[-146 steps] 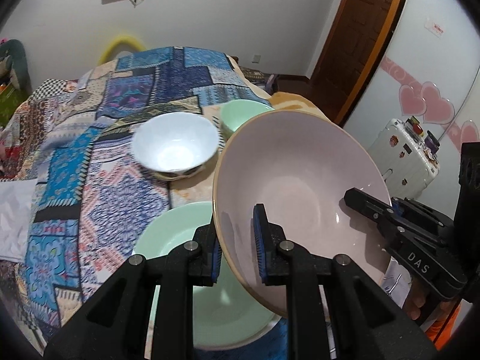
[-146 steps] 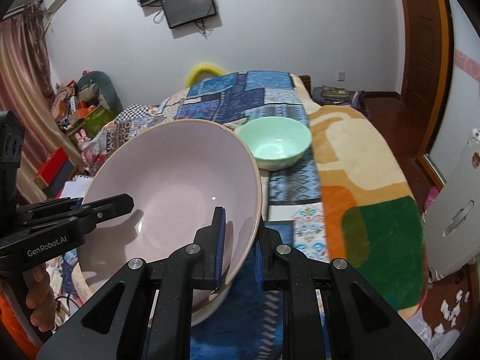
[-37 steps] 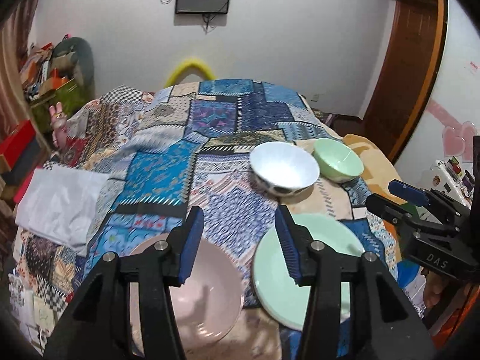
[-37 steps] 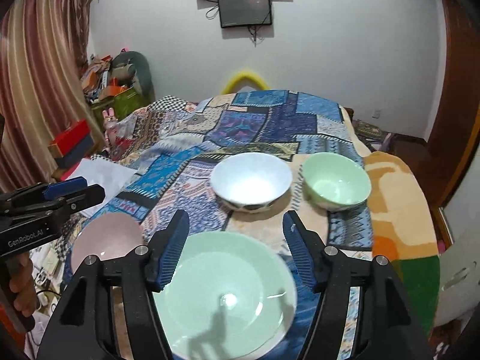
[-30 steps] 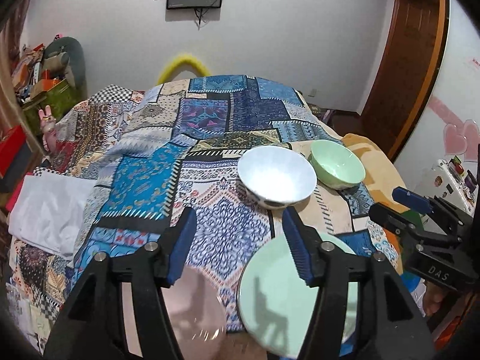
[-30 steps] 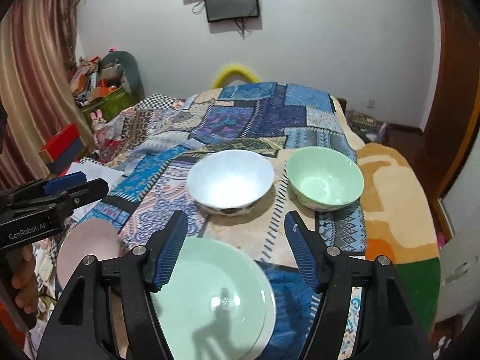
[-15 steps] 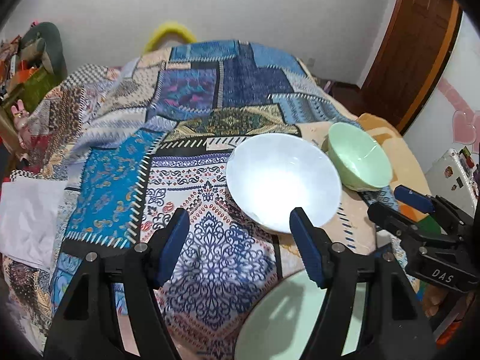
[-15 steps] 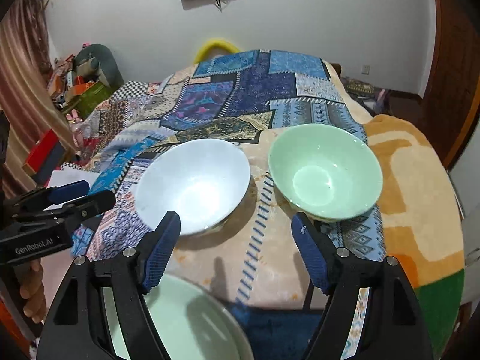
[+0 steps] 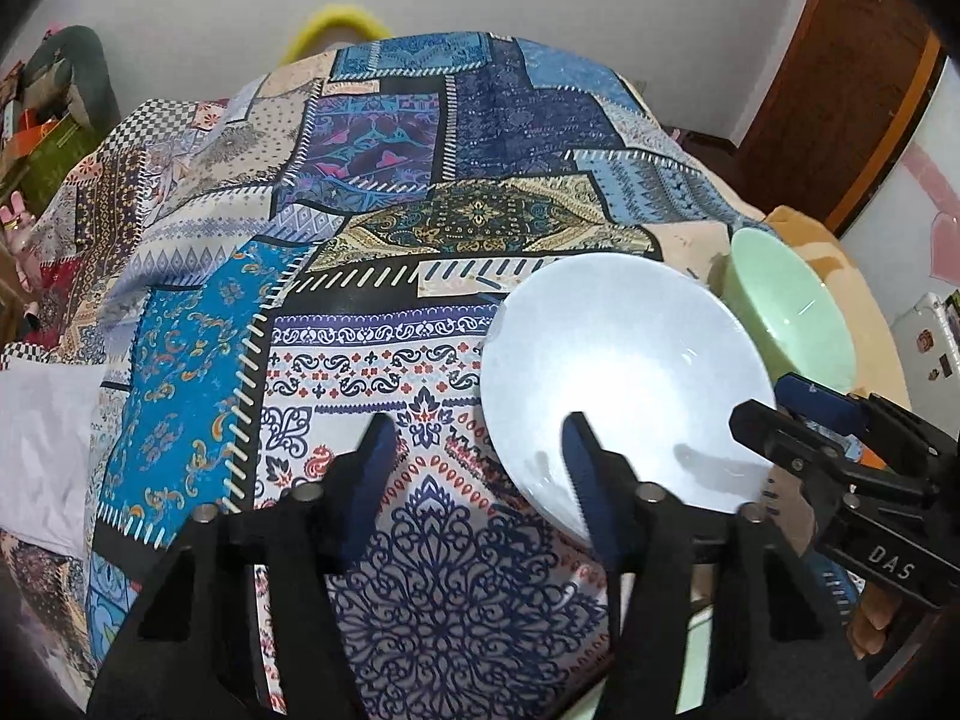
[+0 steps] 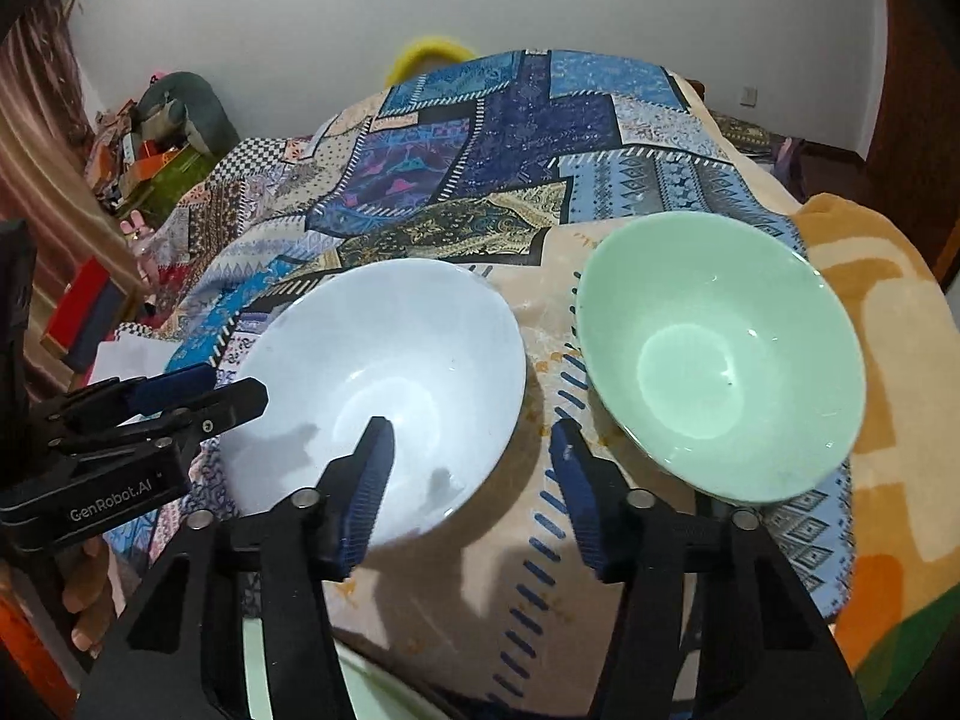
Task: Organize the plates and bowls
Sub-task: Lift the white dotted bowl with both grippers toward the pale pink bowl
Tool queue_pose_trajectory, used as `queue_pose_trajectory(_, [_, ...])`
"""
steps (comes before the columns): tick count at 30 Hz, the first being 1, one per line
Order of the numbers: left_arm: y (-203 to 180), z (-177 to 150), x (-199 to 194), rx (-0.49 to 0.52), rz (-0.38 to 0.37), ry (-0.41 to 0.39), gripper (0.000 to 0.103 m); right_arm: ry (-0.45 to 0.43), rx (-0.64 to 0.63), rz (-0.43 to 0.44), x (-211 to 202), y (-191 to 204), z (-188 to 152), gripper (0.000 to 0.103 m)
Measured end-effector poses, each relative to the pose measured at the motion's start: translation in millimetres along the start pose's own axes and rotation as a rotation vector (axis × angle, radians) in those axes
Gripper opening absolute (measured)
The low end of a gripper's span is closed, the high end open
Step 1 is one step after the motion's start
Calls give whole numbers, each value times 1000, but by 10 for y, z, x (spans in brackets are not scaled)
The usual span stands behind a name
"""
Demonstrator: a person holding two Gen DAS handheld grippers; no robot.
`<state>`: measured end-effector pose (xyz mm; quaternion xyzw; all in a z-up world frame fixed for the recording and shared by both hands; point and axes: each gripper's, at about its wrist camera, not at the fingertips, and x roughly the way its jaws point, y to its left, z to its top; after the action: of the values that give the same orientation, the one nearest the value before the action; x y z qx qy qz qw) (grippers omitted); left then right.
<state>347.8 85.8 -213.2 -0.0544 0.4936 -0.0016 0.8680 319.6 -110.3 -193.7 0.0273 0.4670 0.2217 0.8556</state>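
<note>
A white bowl (image 9: 624, 378) (image 10: 384, 384) stands on the patchwork bedspread, with a green bowl (image 9: 786, 306) (image 10: 714, 354) to its right. My left gripper (image 9: 477, 462) is open, its jaws astride the white bowl's near left rim. My right gripper (image 10: 471, 468) is open, its jaws astride the white bowl's near right rim. Each gripper shows in the other's view, the right one (image 9: 840, 468) and the left one (image 10: 150, 414). A green plate's edge (image 10: 360, 690) peeks out below the right gripper.
The patchwork bedspread (image 9: 384, 192) covers the bed, with an orange blanket (image 10: 888, 324) at the right. A white cloth (image 9: 42, 432) lies at the left edge. Clutter and boxes (image 10: 138, 156) stand beyond the bed's left side. A wooden door (image 9: 840, 78) is at the right.
Both grippers have let go of the pink bowl, which was set down at the left, and have moved forward past the green plate to the white bowl, both open.
</note>
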Motion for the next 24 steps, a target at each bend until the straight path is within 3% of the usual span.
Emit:
queue_pose_trajectory(9, [-16, 78, 204, 17, -7, 44, 31, 52, 10, 21, 185, -31, 13, 26])
queue_pose_trajectory(16, [-85, 92, 355, 30, -27, 87, 14, 44, -2, 36, 211, -30, 16, 23])
queue_pose_trajectory(24, [-111, 70, 369, 35, -30, 87, 14, 38, -28, 33, 212, -18, 25, 22])
